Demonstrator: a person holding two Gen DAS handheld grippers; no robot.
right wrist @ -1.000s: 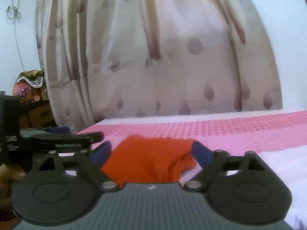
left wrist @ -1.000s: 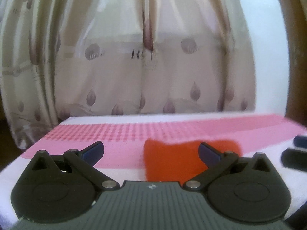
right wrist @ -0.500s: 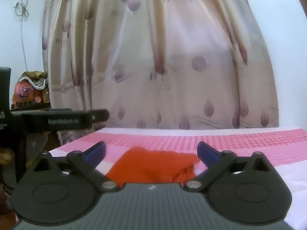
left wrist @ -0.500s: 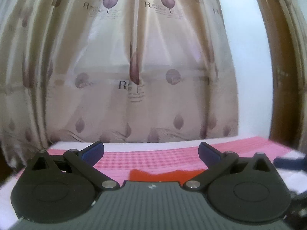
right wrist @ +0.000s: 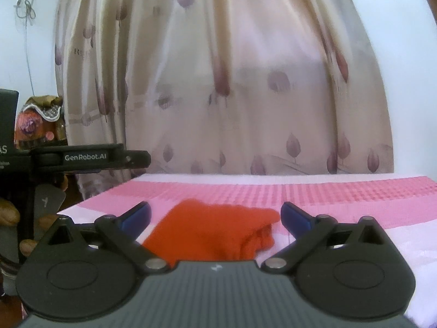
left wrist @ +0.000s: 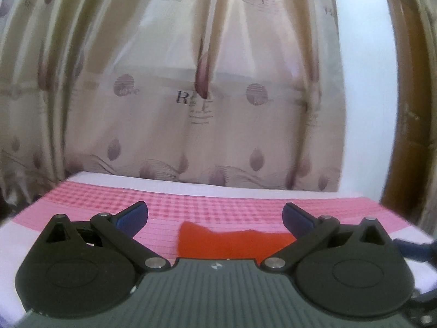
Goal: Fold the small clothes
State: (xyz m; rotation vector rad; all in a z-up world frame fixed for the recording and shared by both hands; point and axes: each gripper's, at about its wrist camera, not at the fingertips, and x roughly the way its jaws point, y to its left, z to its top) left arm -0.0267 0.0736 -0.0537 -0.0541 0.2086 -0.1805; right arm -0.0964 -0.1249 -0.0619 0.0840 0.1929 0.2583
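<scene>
A: Surroundings are noted first. A beige satin curtain printed with mauve leaf shapes is hung behind the bed and fills most of both views. A pink-and-white checked bedcover is spread flat below it. In the right wrist view, a cluttered shelf with a floral bundle is seen at the far left, against a white wall.

B: Obstructions?

A: The left gripper is seen side-on at the left edge of the right wrist view, partly covering that shelf. Each camera's own dark housing blocks the near edge of the cloth.

B: Task item?

A: A small red-orange knit garment is laid on the bedcover, bunched into soft folds at its right end. In both views it is seen between and beyond the blue fingertips; no pad is pressed on it.

B: Tool state?

A: The right gripper is recorded with jaws wide apart, having just been opening, empty. The left gripper's jaws are likewise spread, nothing clamped.

B: Writing?

A: "GenRobot.AI" is read in white on the left gripper's black arm. A large "R" with small blurred lines is printed on the curtain; the rest cannot be read.
</scene>
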